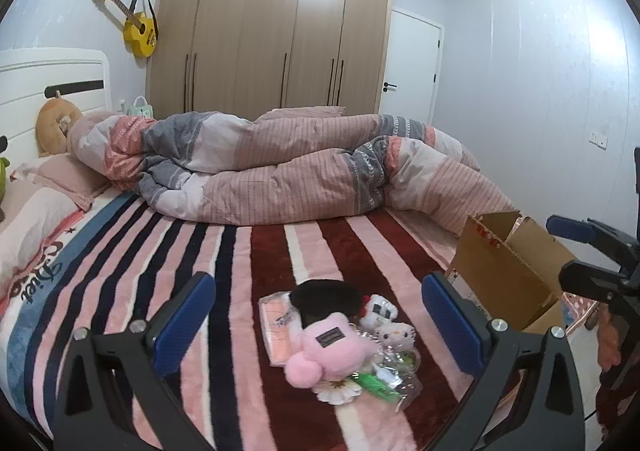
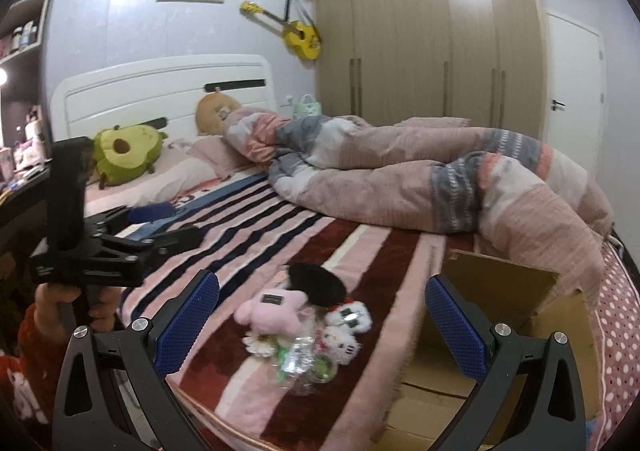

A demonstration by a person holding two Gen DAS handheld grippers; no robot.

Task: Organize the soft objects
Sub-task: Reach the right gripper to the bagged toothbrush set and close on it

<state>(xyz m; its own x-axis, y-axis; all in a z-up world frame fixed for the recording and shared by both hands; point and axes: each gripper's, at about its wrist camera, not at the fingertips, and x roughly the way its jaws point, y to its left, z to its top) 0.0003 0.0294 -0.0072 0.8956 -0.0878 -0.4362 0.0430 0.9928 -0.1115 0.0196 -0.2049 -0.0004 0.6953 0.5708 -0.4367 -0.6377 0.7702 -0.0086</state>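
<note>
A small heap of soft toys lies on the striped blanket (image 1: 248,283): a pink plush (image 1: 328,351) (image 2: 276,311), a black fuzzy item (image 1: 326,297) (image 2: 316,285), two white kitten plushes (image 1: 394,331) (image 2: 346,331), a daisy (image 1: 338,391) and clear wrappers. An open cardboard box (image 1: 516,271) (image 2: 500,311) stands to their right. My left gripper (image 1: 320,327) is open and empty, hovering just short of the heap. My right gripper (image 2: 322,325) is open and empty, above the heap and the box's edge.
A rumpled pink and grey duvet (image 1: 320,163) crosses the bed behind the heap. Pillows, an avocado plush (image 2: 128,155) and a round brown cushion (image 1: 56,127) sit by the white headboard. A wardrobe (image 1: 276,31), yellow guitar and door stand behind.
</note>
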